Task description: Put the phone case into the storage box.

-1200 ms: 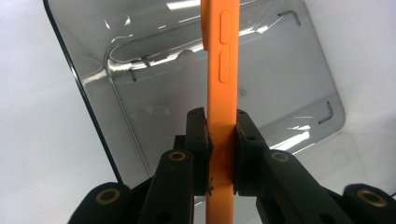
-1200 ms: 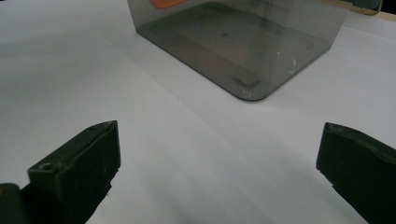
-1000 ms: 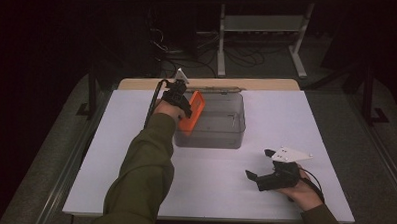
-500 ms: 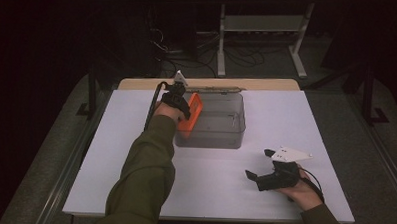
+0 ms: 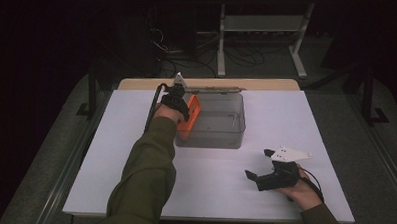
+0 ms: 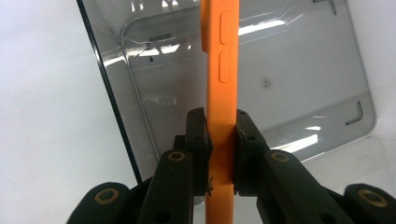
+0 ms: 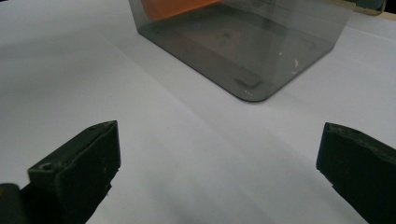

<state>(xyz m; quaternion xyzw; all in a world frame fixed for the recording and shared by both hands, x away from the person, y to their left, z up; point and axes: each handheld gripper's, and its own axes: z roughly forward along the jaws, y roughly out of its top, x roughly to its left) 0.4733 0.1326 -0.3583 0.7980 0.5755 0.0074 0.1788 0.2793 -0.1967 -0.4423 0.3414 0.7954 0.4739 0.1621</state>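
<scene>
An orange phone case (image 6: pixel 220 93) is hanging edge-on over the left end of the clear plastic box (image 5: pixel 221 125), its side buttons showing.

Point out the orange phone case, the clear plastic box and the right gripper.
orange phone case (image 6: pixel 223 70): left gripper view, on its side edge by the button bumps.
clear plastic box (image 5: pixel 220 138): high view, on its near wall.
right gripper (image 5: pixel 258 164): high view, midway between its open fingertips.

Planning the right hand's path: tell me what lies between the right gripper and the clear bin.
Nothing: between the right gripper and the clear bin there is just bare white tabletop, as the right gripper view and high view show.
</scene>
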